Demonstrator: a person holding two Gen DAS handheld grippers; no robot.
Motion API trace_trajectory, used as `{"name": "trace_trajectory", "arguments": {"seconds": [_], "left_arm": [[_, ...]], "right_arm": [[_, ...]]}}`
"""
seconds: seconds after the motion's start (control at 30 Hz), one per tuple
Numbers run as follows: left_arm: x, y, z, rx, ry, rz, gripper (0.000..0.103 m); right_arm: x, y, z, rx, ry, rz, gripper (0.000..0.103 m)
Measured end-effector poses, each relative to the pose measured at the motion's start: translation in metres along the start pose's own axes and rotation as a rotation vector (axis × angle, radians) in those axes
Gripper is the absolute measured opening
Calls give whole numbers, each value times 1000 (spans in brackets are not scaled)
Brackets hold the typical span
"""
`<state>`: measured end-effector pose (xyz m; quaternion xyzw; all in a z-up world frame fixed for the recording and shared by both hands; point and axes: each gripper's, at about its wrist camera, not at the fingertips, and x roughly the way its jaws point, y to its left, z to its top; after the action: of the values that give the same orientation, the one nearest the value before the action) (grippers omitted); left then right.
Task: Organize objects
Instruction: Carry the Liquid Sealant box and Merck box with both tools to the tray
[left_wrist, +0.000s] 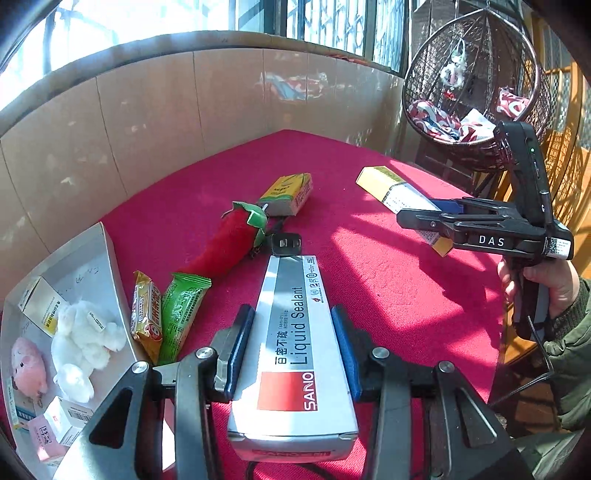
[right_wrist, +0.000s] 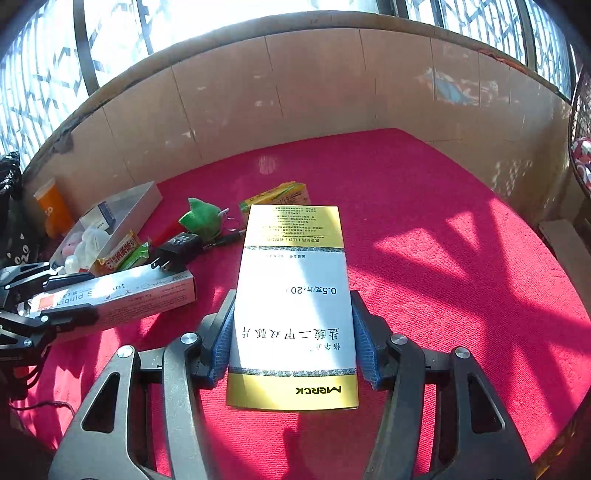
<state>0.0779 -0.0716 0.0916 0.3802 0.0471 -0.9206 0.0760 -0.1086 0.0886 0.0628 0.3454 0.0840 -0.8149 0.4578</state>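
My left gripper is shut on a silver Liquid Sealant box, held over the red table; the box also shows in the right wrist view. My right gripper is shut on a white and gold Merck medicine box, which also shows in the left wrist view at the right. A grey tray at the left holds a white plush toy, a pink plush toy and small boxes.
On the red tablecloth lie a red chili plush, a black plug adapter, a yellow-green carton and two snack bars beside the tray. A hanging wicker chair stands at the far right.
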Motion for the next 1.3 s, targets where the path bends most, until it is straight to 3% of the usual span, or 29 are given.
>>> {"name": "trace_trajectory", "arguments": {"seconds": [0.5, 1.3], "left_arm": [[-46, 3, 11, -56, -197, 21, 43], [-90, 54, -11, -204, -313, 104, 43]], "right_arm": [[-45, 36, 22, -5, -154, 72, 56], [-38, 103, 36, -87, -125, 188, 56]]}}
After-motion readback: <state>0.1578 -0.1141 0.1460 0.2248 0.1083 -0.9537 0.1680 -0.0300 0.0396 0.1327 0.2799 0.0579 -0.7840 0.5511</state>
